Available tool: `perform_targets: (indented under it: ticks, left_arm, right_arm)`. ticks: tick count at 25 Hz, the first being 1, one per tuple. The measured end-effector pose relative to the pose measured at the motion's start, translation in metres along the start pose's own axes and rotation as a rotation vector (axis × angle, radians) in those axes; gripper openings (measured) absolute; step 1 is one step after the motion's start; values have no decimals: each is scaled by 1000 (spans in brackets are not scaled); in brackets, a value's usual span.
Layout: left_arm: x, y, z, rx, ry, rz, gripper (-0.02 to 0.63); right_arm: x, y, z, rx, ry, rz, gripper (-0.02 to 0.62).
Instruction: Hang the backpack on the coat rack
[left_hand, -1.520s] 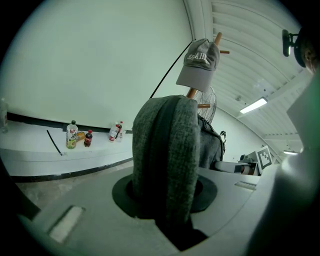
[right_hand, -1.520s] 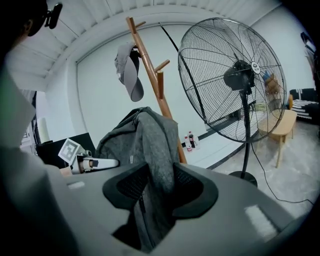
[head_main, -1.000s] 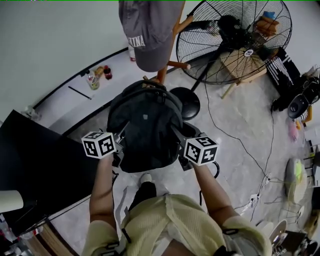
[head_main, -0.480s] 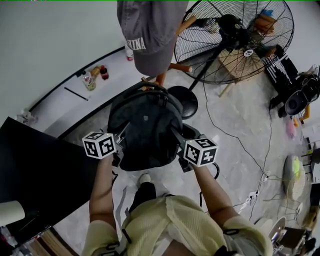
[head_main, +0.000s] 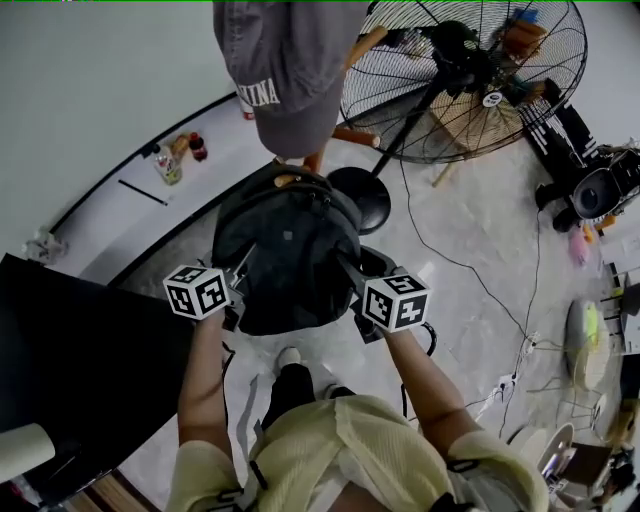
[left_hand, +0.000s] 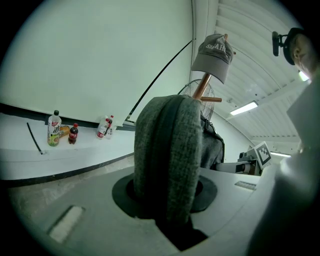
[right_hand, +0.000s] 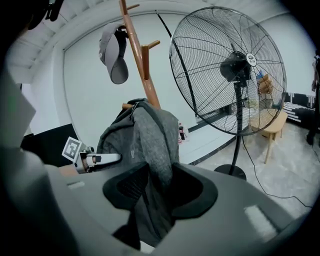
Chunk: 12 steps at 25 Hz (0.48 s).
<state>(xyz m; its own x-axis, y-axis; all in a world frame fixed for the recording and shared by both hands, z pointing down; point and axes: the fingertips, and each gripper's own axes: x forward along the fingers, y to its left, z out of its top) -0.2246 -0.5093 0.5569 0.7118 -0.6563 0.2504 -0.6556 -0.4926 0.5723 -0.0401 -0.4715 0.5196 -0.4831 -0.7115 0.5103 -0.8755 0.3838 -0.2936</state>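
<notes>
Backpack (head_main: 288, 262) held up just before the coat rack (right_hand: 136, 50): left gripper (left_hand: 167, 197) clamped on a grey strap, right gripper (right_hand: 152, 197) on a fabric fold; its bulk hides both jaw tips from overhead, cap (head_main: 285, 70) cropped at top

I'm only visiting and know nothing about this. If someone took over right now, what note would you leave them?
Left hand-held gripper: shut on a strap of the backpack.
Right hand-held gripper: shut on the backpack's other side.
Where: the backpack is held up off the floor against the coat rack, below the cap on the rack.
Done: backpack lifted, with its top near a lower peg.
Left: I cannot tell whether it is hooked. Check that it is, then open both and back away.
</notes>
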Motion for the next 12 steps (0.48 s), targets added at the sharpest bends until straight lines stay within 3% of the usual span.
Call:
perform_targets:
  ticks: [12]
  left_arm:
    - [25, 18, 2, 93, -25, -40, 114]
  right_arm:
    - [13, -10, -9, -16, 12, -51, 161]
